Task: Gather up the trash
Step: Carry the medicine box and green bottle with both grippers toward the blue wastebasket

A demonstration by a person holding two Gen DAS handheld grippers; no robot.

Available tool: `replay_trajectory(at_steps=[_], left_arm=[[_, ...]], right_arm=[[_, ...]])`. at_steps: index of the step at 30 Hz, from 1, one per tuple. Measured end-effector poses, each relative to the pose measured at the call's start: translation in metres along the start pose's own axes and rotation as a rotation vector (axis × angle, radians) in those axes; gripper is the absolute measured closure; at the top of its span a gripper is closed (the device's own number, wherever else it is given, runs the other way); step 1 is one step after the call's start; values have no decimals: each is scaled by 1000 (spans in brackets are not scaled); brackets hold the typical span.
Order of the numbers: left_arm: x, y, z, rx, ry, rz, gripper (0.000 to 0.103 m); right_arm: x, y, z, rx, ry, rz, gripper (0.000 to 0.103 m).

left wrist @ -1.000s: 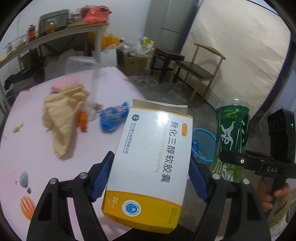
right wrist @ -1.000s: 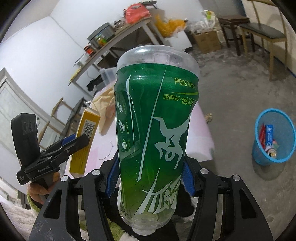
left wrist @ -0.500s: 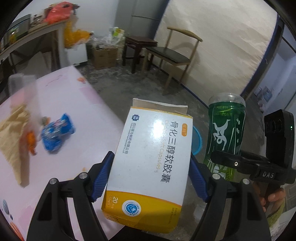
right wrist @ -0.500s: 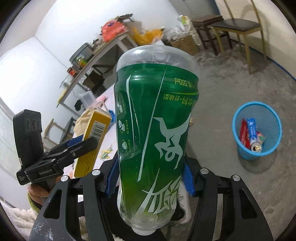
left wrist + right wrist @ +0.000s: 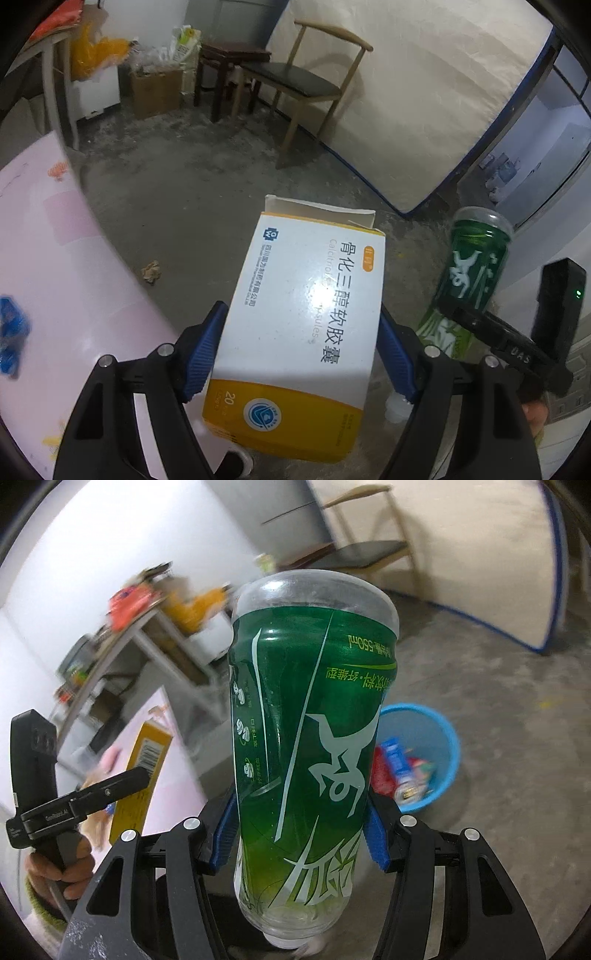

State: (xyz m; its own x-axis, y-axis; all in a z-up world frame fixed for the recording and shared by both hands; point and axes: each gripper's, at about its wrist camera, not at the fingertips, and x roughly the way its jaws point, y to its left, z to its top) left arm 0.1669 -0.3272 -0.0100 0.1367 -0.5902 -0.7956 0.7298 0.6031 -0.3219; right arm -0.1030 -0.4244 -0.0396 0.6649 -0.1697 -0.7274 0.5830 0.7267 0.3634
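So both tongs are loaded at once, which makes sense for a single trip to the bin. The left tongs (image 5: 299, 354) are clamped across the sides of the white and yellow medicine box (image 5: 303, 314), open flap pointing away. The right tongs (image 5: 297, 843) are squeezing the green bottle (image 5: 310, 738) low on its body, cap end toward the camera. The blue bin (image 5: 439, 738) sits on the floor just behind the bottle, ahead and right of those tongs, already holding some wrappers.
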Motion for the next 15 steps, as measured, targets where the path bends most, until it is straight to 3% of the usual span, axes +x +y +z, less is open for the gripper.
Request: replay_trajectory(at_steps=[8,15], left_arm=[[97,-39,37,-3,60,-33,27],[166,-65,66,14,45,-42,27]], right_arm=[[38,-42,12,78,-43,-71,48],[87,-50,30,11,-133,-153,48]])
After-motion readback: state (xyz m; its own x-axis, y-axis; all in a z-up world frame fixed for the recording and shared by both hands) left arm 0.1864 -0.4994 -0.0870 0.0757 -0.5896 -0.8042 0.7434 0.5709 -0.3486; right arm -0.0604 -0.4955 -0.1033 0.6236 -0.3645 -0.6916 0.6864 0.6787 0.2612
